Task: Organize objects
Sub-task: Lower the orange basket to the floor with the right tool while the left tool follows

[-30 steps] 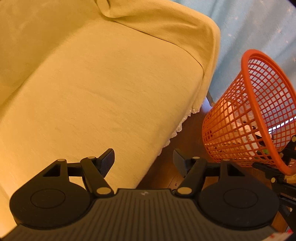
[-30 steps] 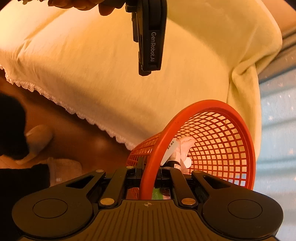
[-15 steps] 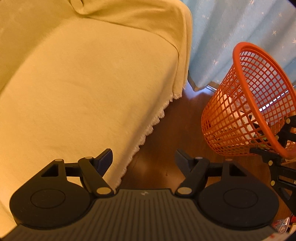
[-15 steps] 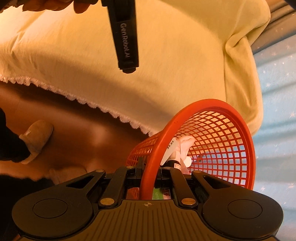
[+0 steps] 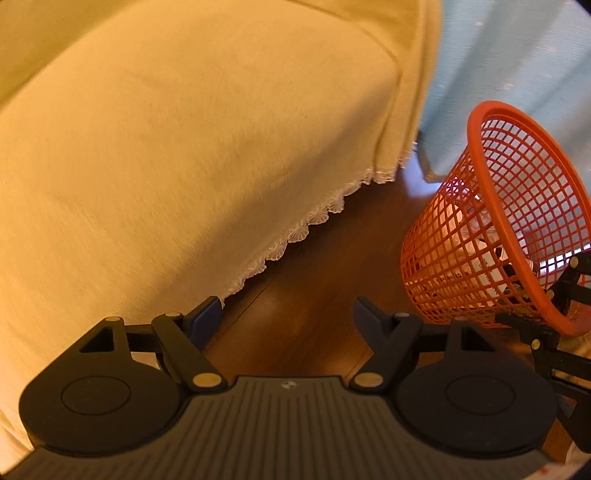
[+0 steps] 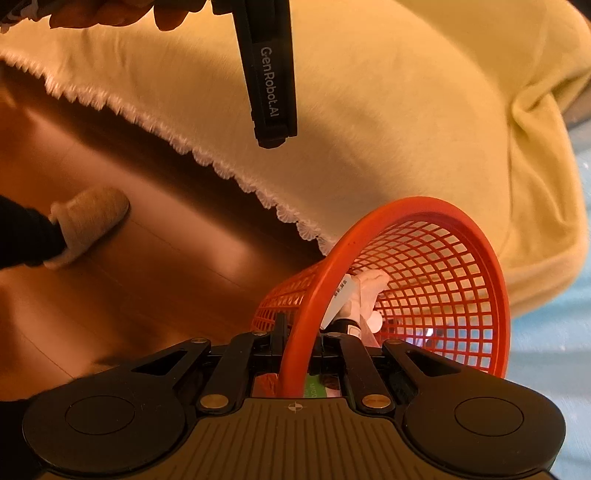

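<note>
Jaw state, left wrist view: the left gripper (image 5: 288,314) has its two fingers spread wide apart with nothing between them; bare wooden floor (image 5: 306,314) shows through the gap. The gripper points down and forward, over the boundary between floor and a yellow cover (image 5: 184,166) with a white lace hem (image 5: 295,232). One orange mesh basket (image 5: 491,236) appears at the right, tilted, with its mouth facing up and right. White items show through its mesh; their number cannot be told. A pale blue curtain (image 5: 517,55) hangs behind the basket. At the right edge, black linkage of the right gripper (image 5: 554,317) meets the basket rim.

Right wrist view: the right gripper (image 6: 299,332) is clamped on the basket (image 6: 424,280), its two fingers drawn close with the orange rim (image 6: 295,350) passing between them. The basket is thus held by its rim, tilted, just beside the lace hem (image 6: 258,192) of the yellow cover (image 6: 406,129). Inside lie one white card-like strip (image 6: 340,299), crumpled white material (image 6: 369,291), and other items too crowded to count. One black gripper body marked "GenRobot.AI" (image 6: 269,81) hangs from the top of the frame, gripped by a hand (image 6: 110,14). One foot in a beige slipper (image 6: 88,221) rests on the floor (image 6: 166,277) at the left.
</note>
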A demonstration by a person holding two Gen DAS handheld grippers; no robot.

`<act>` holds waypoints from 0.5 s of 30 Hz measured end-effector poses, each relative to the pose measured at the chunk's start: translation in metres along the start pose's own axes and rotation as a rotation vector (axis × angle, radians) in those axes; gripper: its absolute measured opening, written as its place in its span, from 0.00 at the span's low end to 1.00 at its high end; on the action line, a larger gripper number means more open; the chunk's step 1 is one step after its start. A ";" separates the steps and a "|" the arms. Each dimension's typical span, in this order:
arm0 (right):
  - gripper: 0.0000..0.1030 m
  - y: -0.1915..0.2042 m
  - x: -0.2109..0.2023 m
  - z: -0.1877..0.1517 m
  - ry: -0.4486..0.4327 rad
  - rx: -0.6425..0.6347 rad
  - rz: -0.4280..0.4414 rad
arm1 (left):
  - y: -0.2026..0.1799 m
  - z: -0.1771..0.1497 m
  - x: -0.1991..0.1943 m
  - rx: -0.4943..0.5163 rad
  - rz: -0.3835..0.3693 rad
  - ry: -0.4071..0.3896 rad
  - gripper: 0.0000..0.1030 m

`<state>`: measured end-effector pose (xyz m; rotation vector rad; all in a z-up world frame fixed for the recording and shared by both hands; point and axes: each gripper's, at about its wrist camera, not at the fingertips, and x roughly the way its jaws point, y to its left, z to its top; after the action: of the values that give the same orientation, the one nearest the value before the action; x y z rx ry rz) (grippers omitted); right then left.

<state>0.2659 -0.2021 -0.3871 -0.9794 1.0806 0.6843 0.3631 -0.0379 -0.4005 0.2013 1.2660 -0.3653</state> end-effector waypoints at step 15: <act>0.04 -0.011 0.213 -0.058 -0.011 -0.137 -0.044 | -0.024 -0.034 0.177 -0.093 0.026 -0.015 0.74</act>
<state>0.3255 -0.2589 -0.5926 -1.1131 1.0095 0.7340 0.3683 -0.0759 -0.5788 0.1360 1.2618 -0.2844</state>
